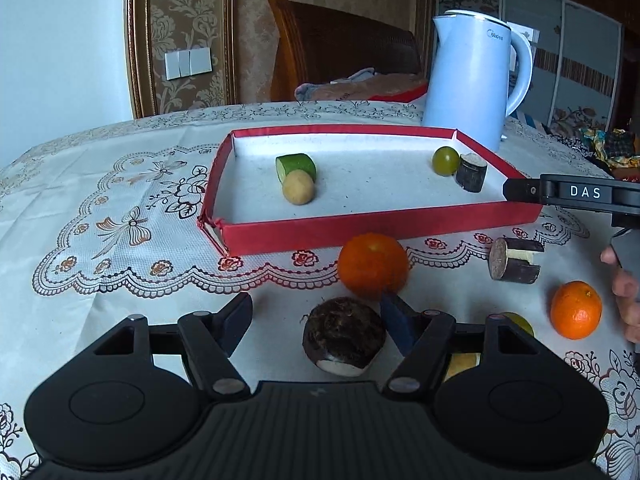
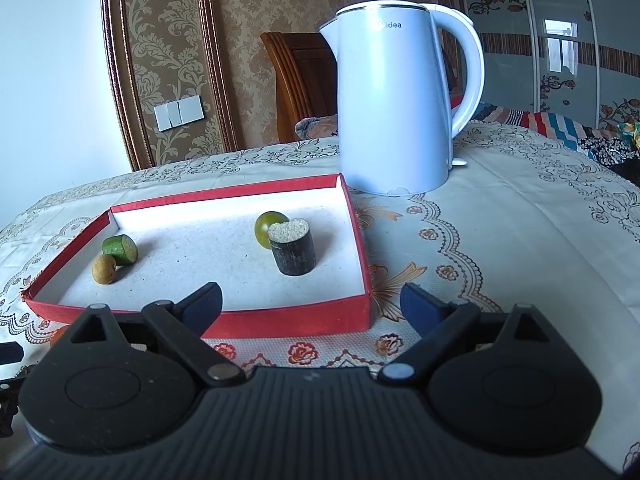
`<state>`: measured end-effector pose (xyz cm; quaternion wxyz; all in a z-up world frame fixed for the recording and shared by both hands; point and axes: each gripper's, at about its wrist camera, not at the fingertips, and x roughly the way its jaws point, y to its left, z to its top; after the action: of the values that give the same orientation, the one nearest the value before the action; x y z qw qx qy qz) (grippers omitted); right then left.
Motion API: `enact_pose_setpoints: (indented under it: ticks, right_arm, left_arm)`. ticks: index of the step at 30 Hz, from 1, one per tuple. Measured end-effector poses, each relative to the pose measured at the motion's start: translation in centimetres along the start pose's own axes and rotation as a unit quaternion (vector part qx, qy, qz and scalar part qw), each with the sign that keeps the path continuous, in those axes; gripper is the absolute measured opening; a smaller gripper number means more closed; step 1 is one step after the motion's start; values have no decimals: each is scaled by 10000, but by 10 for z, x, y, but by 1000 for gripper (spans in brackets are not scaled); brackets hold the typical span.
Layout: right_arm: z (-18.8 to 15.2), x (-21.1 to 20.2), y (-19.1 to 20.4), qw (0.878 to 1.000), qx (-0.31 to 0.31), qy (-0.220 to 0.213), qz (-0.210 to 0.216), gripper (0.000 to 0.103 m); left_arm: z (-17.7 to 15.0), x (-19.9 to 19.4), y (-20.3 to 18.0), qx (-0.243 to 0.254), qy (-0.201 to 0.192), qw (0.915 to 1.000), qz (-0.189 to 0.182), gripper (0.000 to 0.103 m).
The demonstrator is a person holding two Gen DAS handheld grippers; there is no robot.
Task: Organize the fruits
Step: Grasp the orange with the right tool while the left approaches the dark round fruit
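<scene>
While both grippers hover low over the patterned tablecloth (image 1: 120,208), a shallow red tray (image 1: 360,232) with a white floor sits in the middle of the table, in front of a pale blue kettle (image 2: 396,92). Four pieces lie inside it: a cut green piece (image 1: 298,165) touching a small tan round fruit (image 1: 298,188) near the left side, and a green round fruit (image 1: 445,161) just beside a dark sugarcane stub (image 1: 472,172) standing upright near the right side.

In the left wrist view, the left gripper (image 1: 316,316) stands partly open with nothing pressed between its fingers — a dark, hairy brown fruit with a cut white base (image 1: 344,336) lies on the cloth between them, apart from the left finger. Just beyond it rests a large orange (image 1: 373,266), near the tray's front wall. Further right lie a second sugarcane piece (image 1: 516,260) on its side and a smaller orange (image 1: 576,310).

The right gripper (image 2: 310,300) gapes wide and empty, over the tray's near right corner.
</scene>
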<state>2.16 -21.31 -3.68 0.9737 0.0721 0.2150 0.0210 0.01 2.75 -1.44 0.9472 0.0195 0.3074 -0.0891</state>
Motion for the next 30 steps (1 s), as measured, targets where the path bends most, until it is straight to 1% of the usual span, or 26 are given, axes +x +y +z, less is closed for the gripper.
enact_pose_setpoints:
  ticks: [6,20,25,30]
  right_arm:
    - [-1,1,0,10000,3,33,-29,95]
    - [-1,-1,-2,10000,33,0,-66,95]
    - [-6,-29,-14,9999,92,-143,25,95]
    - [-23,-64,-32,9996,63,-123,250,95]
  left_arm:
    - [-1,4,-3,108,164,9998,36,71]
    - [-1,4,-3,106,169,9998,34,71]
    - [-1,4,-3,102,168,9998,33,71]
    - [-1,4,-3,105,169,9998,36,71]
